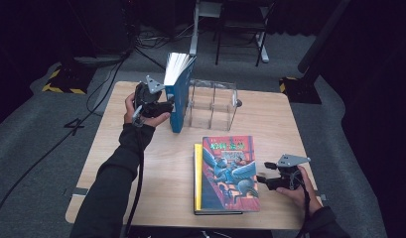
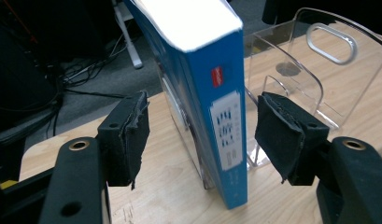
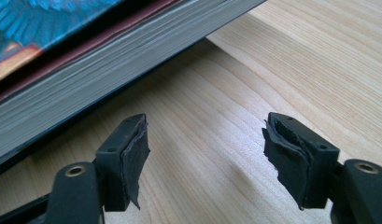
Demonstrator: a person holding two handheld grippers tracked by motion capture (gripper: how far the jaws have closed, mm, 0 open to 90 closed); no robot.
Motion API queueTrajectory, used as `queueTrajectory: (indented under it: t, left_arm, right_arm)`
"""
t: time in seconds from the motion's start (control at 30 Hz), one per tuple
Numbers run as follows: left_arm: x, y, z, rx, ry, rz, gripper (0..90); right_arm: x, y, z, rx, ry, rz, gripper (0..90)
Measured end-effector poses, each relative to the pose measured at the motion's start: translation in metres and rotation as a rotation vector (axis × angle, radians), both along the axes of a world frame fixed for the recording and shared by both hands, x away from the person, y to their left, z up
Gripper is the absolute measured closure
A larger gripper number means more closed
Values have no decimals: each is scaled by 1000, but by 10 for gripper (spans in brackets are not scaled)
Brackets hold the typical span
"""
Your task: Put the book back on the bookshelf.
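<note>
Dark floor and trailing cables ring a pale wooden table (image 1: 156, 163), where the work in hand looks to be shelving books in a clear acrylic rack (image 1: 213, 105) at the far side. Two books lie stacked flat near the front edge, the top one with a colourful illustrated cover (image 1: 229, 172), its long axis running away from the person. A blue book (image 1: 178, 94) stands upright on its bottom edge just left of the rack, touching or nearly touching its outer wall (the left gripper view suggests contact, though I cannot be sure). The left gripper (image 1: 158, 106) is level with that book's spine (image 2: 226, 116), jaws apart with the spine between them and a visible gap at each pad, so nothing is clamped. The rack's slots lie to the book's right, so the coming move likely turns on carrying it sideways that way while keeping it vertical. The right gripper (image 1: 264, 179) rests low beside the stack's right edge, jaws apart and empty, page edges (image 3: 86, 98) ahead and to its left.
</note>
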State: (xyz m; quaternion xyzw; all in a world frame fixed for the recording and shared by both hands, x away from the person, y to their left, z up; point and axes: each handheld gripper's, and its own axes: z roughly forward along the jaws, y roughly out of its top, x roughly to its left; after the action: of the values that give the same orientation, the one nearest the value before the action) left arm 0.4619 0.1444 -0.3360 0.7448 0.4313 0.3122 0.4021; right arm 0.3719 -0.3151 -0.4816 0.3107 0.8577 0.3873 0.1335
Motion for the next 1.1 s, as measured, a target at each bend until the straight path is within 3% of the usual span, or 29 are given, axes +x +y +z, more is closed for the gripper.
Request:
queueTrajectory:
  t: [0.13, 0.23, 0.33, 0.43, 0.53, 0.67, 0.83, 0.97, 1.1]
  left_arm:
    - [-7, 4, -6, -2, 6, -28, 346]
    - [-13, 6, -11, 18, 6, -49, 331]
    - [-20, 8, -17, 12, -4, -113, 306]
    - [-25, 8, -20, 18, -7, -140, 293]
    - [-32, 6, -24, 58, -9, -153, 292]
    - [-43, 4, -30, 78, -7, -188, 289]
    - [-59, -4, -40, 114, 17, -263, 286]
    - [-69, -11, -49, 172, 33, -325, 276]
    - [-79, -15, -61, 170, 57, -371, 272]
  right_arm:
    - [0, 0, -1, 6, 13, 12, 314]
    - [-1, 2, 0, 4, 9, 17, 313]
    - [-1, 1, 1, 6, 4, 14, 309]
    - [-1, 1, 1, 4, 4, 8, 306]
    - [-1, 0, 2, 11, 8, -3, 305]
    - [-1, -1, 3, 11, 7, -16, 295]
    - [-1, -1, 4, 20, 1, -12, 288]
    - [-3, -1, 8, 33, -4, -11, 285]
    - [-4, -2, 11, 38, -14, -13, 283]
